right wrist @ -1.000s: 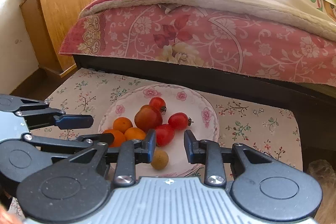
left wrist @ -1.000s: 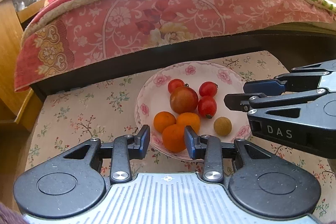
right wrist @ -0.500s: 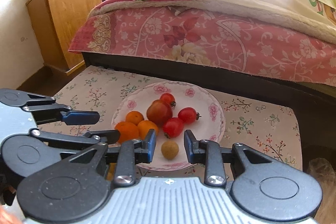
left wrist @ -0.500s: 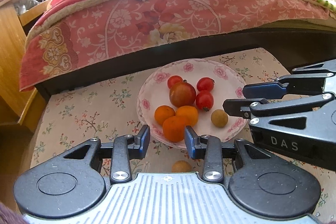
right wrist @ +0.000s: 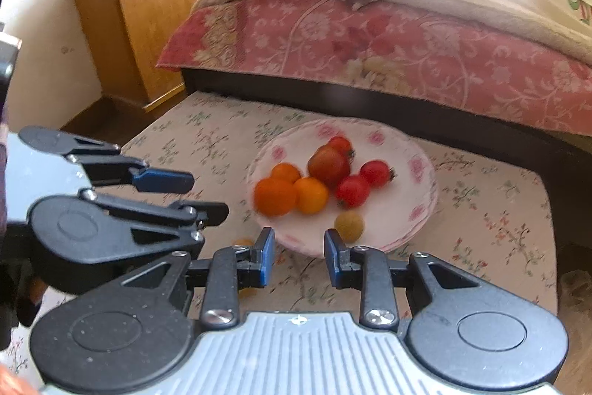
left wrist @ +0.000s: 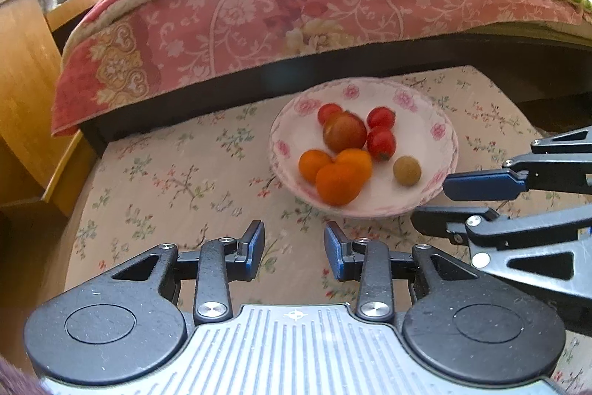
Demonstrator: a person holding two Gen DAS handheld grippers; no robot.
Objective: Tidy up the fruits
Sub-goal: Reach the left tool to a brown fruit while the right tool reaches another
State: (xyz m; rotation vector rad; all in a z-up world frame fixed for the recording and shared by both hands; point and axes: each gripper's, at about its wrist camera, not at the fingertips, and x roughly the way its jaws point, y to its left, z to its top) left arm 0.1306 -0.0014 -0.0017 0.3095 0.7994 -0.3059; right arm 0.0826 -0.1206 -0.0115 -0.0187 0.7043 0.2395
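A white floral plate (left wrist: pixel 433 132) (right wrist: pixel 418 154) sits on a flowered cloth. It holds three oranges (left wrist: pixel 338 182) (right wrist: pixel 275 195), a large dark-red tomato (left wrist: pixel 344 132) (right wrist: pixel 328 161), three small red tomatoes (left wrist: pixel 381 143) (right wrist: pixel 353 190) and a tan longan (left wrist: pixel 407 170) (right wrist: pixel 349 226). My left gripper (left wrist: pixel 294 245) is open and empty, over the cloth in front of the plate. My right gripper (right wrist: pixel 299 254) is open and empty at the plate's near rim, by the longan. A small orange fruit (right wrist: pixel 244 242) lies on the cloth, half hidden behind the right gripper's left finger.
A bed with a pink floral quilt (left wrist: pixel 296 10) (right wrist: pixel 407 50) runs along the far side of the cloth. A wooden cabinet (left wrist: pixel 22 91) (right wrist: pixel 148 13) stands at the left. The cloth-covered surface (left wrist: pixel 166 173) ends near the right (right wrist: pixel 532 210).
Both grippers have pulled back from the plate, so the fruit looks farther away. The left gripper, which stood around the front orange, is now over bare cloth.
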